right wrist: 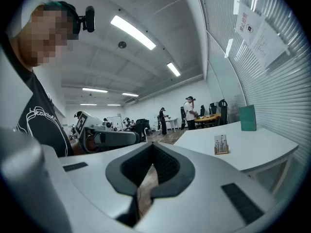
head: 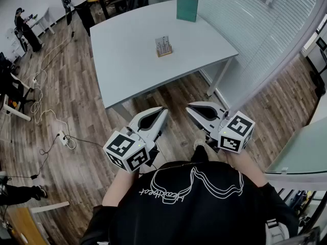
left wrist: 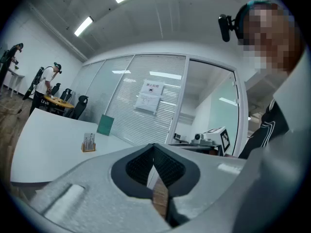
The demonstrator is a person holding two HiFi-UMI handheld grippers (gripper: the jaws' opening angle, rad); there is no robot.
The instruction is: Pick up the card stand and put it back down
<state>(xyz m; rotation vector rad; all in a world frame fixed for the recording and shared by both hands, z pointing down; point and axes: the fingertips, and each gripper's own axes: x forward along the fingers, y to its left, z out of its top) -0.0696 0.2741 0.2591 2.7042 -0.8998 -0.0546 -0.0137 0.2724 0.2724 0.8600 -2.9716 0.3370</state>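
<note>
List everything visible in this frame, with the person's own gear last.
Pale grey rectangular table: one, grey, ahead of the person.
Small wooden card stand with white cards: one, tan and white, upright near the table's middle.
Teal upright board: one, teal, at the table's far edge.
White power strip: one, white, on the brown wood-plank floor, left, with cables.
Left claw: one, white, shut and empty, short of the table.
Right claw: one, white, shut and empty, beside the left.

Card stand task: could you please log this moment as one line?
phase: pre-reach | card stand: upright on table, untouched | left gripper: shut, empty | right gripper: shut, empty
</note>
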